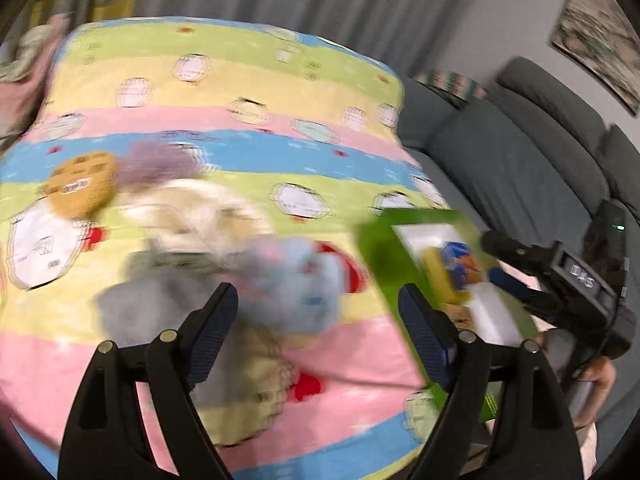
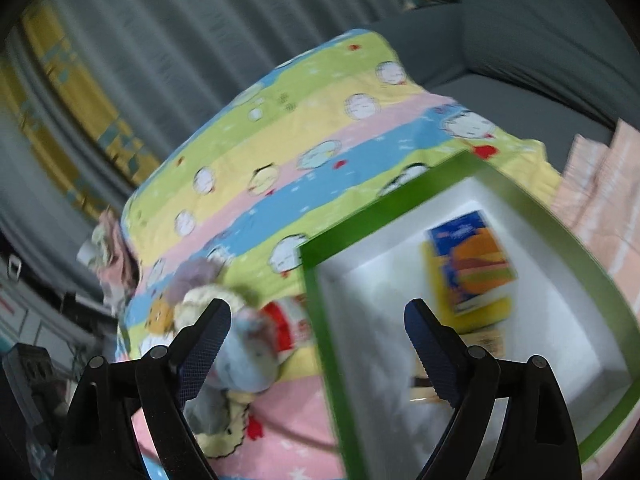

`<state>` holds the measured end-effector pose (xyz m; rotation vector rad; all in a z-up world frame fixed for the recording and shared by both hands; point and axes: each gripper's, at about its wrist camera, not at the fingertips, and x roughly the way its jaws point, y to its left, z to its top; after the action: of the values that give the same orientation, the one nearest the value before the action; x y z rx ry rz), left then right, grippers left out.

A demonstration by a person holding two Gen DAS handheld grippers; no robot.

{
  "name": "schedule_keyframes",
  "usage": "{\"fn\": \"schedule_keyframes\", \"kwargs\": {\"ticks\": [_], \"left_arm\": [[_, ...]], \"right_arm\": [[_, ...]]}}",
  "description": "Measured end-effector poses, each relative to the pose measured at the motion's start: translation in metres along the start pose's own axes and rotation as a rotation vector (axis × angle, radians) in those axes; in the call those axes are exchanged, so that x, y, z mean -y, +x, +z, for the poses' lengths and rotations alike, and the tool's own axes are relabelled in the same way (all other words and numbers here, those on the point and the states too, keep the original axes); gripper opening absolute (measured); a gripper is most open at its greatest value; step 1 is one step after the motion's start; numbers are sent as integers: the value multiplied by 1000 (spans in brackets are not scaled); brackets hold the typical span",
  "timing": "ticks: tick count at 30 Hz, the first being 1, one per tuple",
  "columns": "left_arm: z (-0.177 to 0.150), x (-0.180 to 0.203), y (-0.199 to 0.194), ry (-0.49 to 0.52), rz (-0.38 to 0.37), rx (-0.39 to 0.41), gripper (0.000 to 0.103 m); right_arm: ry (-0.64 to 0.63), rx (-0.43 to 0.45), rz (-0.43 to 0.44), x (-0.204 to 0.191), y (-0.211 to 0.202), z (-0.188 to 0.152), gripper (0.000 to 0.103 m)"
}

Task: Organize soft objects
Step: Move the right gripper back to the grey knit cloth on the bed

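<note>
Left tool (image 1: 318, 320) tilted down, agape, empty | right tool (image 2: 318, 334) same, over green box (image 2: 532, 196)

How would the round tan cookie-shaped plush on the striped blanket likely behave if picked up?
The round tan cookie-shaped plush looks stuffed and fuzzy, so it would probably squash under a pinch and feel light. Its disc shape lies flat on the striped cartoon blanket, so rolling seems unlikely. Blur hides finer detail.

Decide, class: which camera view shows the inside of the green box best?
The right wrist view: the green box fills it, white inside open to view. The left wrist view shows the box smaller, blurred, partly behind a finger.
</note>
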<state>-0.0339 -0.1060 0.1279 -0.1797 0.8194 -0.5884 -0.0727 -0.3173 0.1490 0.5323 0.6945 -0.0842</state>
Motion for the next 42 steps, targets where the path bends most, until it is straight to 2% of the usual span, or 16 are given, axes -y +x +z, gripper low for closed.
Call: {"fn": "schedule_keyframes", "kwargs": {"ticks": [7,9,12,16,20,25,27,29,33,36,37,40,42], "left_arm": [[-22,-75,-28,-49,185,66,88],[-31,-102,-31,-107,233,88,88],[-39,-134,-33,-201,257,122,88],[-47,-167,-31,-306,308,80,88],[-47,-181,-43,-372,325,104,88],[-48,-196,-54,-416,374,117,88],[-48,-201,-59,-425,414,122,88],[-48,-206,-64,-433,441,135,88],[-50,-215,-73,-460,439,150,88],[-52,-219,-77,-466,429,146,88],[-52,-219,-77,-464,429,146,88],[-52,-223,-82,-466,439,149,88],[-53,-226,-85,-472,444,152,88]], "right_arm": [[-146,-50,39,-59,23,-24,90],[-164,-62,40,-69,31,-29,90],[-178,-102,37,-84,50,-36,90],[-186,-162,22,-103,71,-49,90],[-257,-197,79,-135,75,-65,90],[-250,-298,146,-164,90,-93,90],[-276,-329,123,-174,101,-105,90],[-314,-355,52,-181,117,-120,90],[-365,-354,-50,-183,145,-138,90],[-377,-332,-59,-183,156,-143,90],[-391,-312,-63,-185,156,-144,87],[-440,-280,-103,-187,157,-144,50],[-442,-282,-77,-186,156,-141,41]]}}
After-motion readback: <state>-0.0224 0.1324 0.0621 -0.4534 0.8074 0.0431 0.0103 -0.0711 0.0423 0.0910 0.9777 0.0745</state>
